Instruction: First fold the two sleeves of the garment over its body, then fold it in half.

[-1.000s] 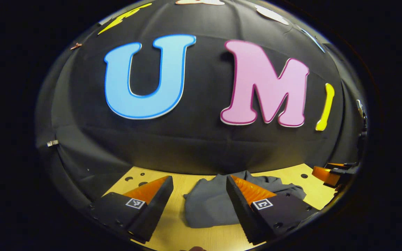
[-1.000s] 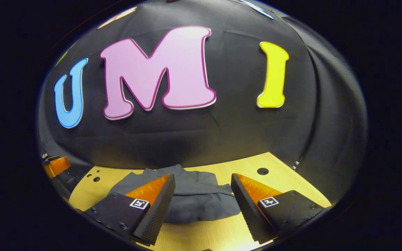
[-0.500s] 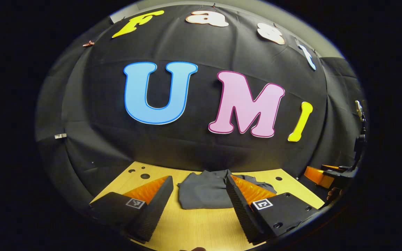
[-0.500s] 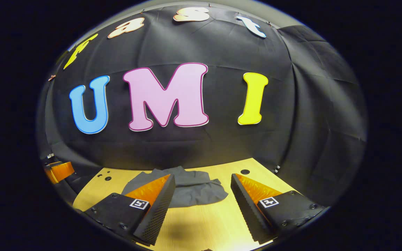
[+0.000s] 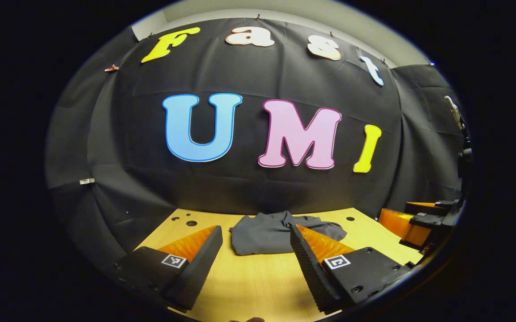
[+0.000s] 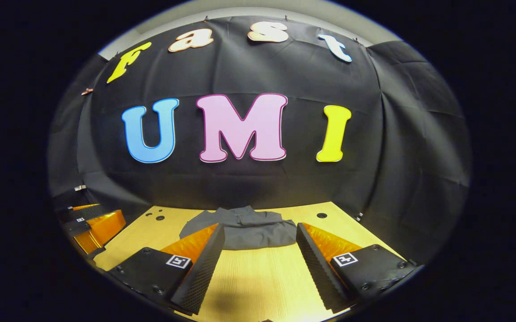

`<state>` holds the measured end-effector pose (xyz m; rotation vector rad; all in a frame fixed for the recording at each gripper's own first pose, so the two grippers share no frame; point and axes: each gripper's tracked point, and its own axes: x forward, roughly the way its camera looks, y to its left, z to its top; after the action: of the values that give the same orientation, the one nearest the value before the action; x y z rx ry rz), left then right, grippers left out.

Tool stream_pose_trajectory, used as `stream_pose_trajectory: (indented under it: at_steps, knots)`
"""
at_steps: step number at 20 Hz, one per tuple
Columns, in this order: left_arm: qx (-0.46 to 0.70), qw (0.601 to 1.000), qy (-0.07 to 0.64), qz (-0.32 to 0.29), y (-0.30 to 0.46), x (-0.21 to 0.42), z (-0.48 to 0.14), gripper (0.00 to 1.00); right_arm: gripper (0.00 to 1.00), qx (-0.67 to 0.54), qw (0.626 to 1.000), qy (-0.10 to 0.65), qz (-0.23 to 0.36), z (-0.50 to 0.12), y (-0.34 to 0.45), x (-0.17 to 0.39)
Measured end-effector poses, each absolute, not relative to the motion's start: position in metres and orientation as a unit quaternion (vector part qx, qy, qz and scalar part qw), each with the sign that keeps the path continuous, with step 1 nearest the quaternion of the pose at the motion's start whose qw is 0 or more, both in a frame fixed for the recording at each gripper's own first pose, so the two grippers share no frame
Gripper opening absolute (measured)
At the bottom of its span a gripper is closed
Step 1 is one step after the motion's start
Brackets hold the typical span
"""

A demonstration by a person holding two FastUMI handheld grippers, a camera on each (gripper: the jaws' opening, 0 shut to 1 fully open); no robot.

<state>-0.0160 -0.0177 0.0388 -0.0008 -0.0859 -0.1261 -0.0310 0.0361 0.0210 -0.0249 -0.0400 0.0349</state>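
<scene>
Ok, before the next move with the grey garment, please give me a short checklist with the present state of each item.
1. Left gripper open, holding nothing: ok.
2. Right gripper open, holding nothing: ok.
3. Both grippers clear of the garment, which lies beyond the fingertips on the wooden table: ok.
4. Garment in one compact folded bundle, no sleeve sticking out: ok in both views.
5. Fold edges aligned neatly: cannot tell, its far side is hidden and the top looks a little rumpled.
6. Garment fully on the table, away from the near edge: ok.
</scene>
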Motion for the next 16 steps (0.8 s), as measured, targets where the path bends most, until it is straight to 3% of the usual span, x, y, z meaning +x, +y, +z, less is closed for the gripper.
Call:
stream_pose_trajectory:
  at_steps: [8, 16]
  knots:
    - [0.013, 0.992, 0.001, -0.126, -0.056, -0.047, 0.0, 0.96, 0.99, -0.03, 0.999, 0.013, 0.03, -0.016, 0.037, -0.065]
    - [0.025, 0.993, 0.029, -0.116, -0.057, -0.045, -0.023, 0.96, 0.98, -0.01, 0.998, 0.048, 0.025, -0.045, 0.028, -0.087]
